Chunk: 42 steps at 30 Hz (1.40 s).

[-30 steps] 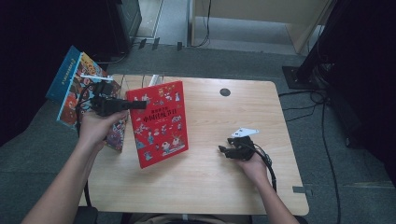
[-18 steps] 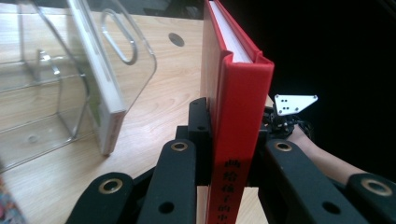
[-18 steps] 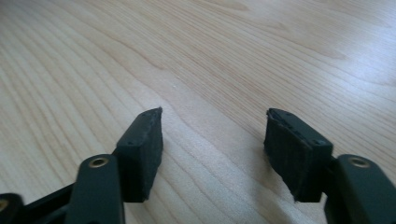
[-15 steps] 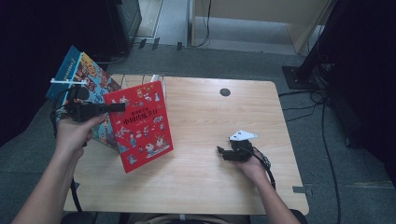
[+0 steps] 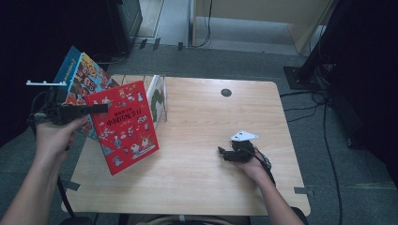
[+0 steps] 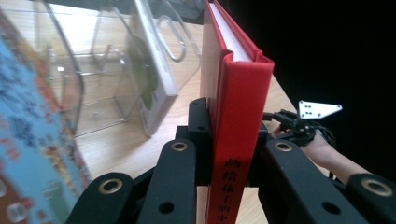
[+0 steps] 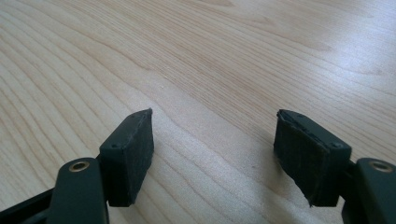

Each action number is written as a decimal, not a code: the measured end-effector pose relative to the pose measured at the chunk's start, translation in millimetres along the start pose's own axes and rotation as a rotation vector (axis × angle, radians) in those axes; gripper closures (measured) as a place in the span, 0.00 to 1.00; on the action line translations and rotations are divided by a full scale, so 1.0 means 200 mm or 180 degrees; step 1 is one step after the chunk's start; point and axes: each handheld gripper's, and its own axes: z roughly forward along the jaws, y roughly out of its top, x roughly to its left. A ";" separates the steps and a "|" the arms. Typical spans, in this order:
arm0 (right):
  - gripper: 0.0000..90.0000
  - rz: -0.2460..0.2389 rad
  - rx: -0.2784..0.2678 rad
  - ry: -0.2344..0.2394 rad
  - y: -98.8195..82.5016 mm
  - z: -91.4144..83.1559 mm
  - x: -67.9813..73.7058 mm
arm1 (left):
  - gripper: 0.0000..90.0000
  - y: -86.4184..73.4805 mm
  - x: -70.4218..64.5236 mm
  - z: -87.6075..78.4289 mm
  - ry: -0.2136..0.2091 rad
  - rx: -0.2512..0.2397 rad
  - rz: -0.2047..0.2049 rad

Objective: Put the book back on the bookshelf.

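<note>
Stiff, fairly light red hardcover book point(image 5: 124, 125), clamped at its spine by left hand-held gripper point(image 5: 96, 108), at nine o'clock; right hand-held gripper point(image 7: 212, 154) just spread apart, empty.

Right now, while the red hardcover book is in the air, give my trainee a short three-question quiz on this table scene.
1. True or false: the left gripper is shut on the red hardcover book.
2. What lies between the jaws of the right gripper? A) a pen B) nothing but bare light wooden table C) the book
3. Which thing stands just beyond the red book on the table: the clear plastic book stand or a mug?

Key: 1 true, the jaws clamp its spine. 2 B, and those jaws have just been opening. 3 the clear plastic book stand.
</note>
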 end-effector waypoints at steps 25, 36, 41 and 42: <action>0.30 0.0008 0.0009 -0.0028 0.00 0.00 0.00 | 0.89 0.20 0.03 -0.02 0.0650 0.0069 -0.0008; 0.30 0.0006 0.0008 -0.0028 0.00 0.00 0.00 | 0.89 0.29 0.03 0.05 0.0804 0.0060 -0.0010; 0.30 0.0007 0.0009 -0.0030 0.00 0.00 0.00 | 0.90 0.32 0.05 0.09 0.0845 0.0045 -0.0039; 0.30 0.0009 0.0009 -0.0030 0.00 0.00 0.00 | 0.89 0.33 0.05 0.10 0.0860 0.0034 -0.0047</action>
